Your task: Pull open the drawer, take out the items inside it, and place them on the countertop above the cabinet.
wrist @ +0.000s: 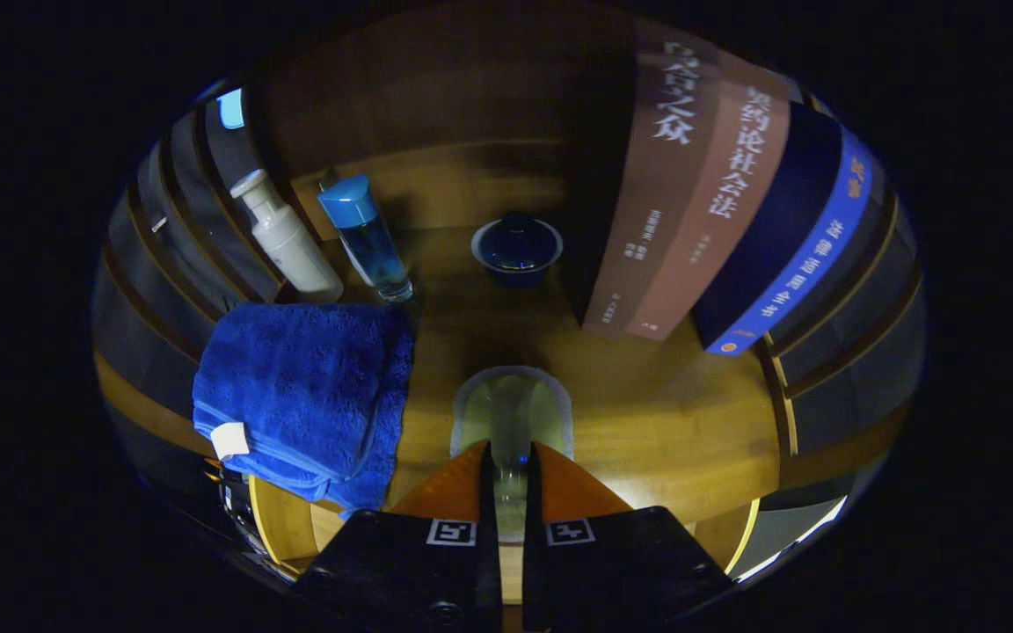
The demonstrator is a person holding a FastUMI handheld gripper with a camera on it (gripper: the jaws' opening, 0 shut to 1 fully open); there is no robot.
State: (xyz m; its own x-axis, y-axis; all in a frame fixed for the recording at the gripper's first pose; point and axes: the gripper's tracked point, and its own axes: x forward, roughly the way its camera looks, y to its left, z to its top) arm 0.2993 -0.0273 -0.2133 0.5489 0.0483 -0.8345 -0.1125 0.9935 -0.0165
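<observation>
My gripper (511, 450) is shut on a clear, frosted-looking glass (511, 406), with the fingers nearly together on its near wall. The glass hangs or rests just over the wooden countertop (647, 422); I cannot tell whether it touches. Beyond the fingers stands a dark blue lidded bowl (517, 248). Left of the glass lies a folded blue towel (304, 391). Below the counter's front edge a curved wooden rim of the open drawer (273, 523) shows; its inside is hidden by the gripper.
A white pump bottle (287, 237) and a blue-capped clear bottle (368, 237) stand behind the towel. Several upright books (717, 202) lean at the right of the counter. A wooden back panel (445, 105) closes the far side. Bare wood lies right of the glass.
</observation>
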